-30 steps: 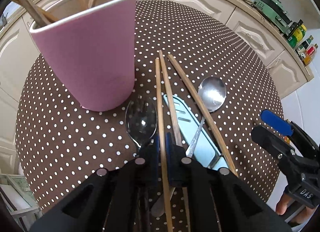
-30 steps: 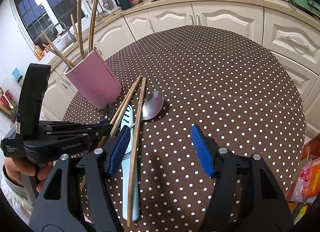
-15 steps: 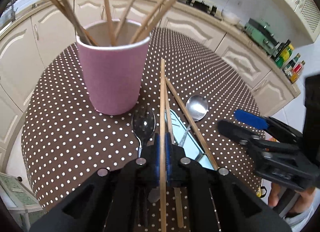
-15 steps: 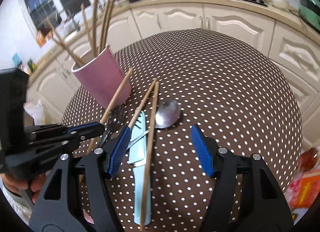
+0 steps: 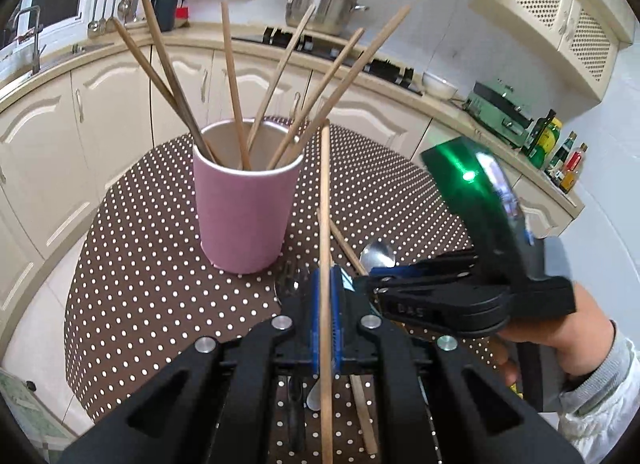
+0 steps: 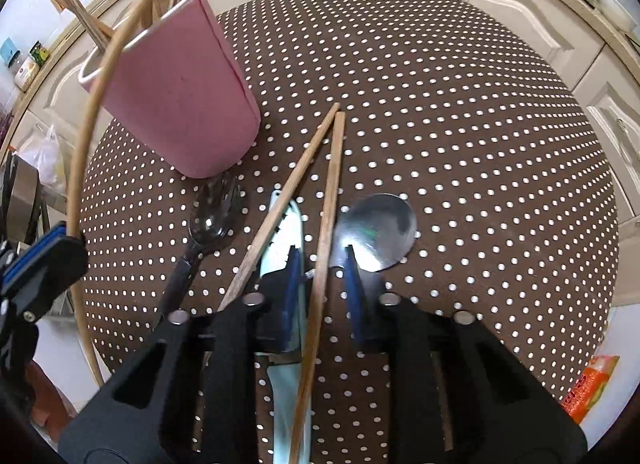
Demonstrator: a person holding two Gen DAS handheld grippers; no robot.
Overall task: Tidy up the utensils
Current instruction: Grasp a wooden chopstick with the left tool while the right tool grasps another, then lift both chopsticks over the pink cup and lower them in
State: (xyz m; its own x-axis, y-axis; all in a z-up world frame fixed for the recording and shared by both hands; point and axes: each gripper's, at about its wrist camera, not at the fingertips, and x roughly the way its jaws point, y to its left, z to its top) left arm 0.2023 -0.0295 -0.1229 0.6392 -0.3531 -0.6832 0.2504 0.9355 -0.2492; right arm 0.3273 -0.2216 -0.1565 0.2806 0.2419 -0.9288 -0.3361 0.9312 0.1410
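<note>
Left gripper [image 5: 326, 306] clenched on one chopstick [image 5: 325, 200], lifted off the table and angled toward the pink cup [image 5: 245, 216] already bristling with sticks. Right gripper [image 6: 320, 264] closing, blue pads either side of a second chopstick [image 6: 329, 200] but not yet pressing it. Alongside on the dotted tablecloth [image 6: 460, 136]: a third chopstick [image 6: 280, 208], pale blue knife [image 6: 289, 232], round spoon [image 6: 376, 232], dark spoon [image 6: 214, 220].

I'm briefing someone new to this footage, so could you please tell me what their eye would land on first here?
Probably the pink cup standing on the dotted table, bristling with wooden chopsticks. Next, the left gripper, shut on a single chopstick raised in front of the cup. Then the right gripper, its jaws closing around another chopstick that lies beside the steel spoon and over a pale blue knife.
</note>
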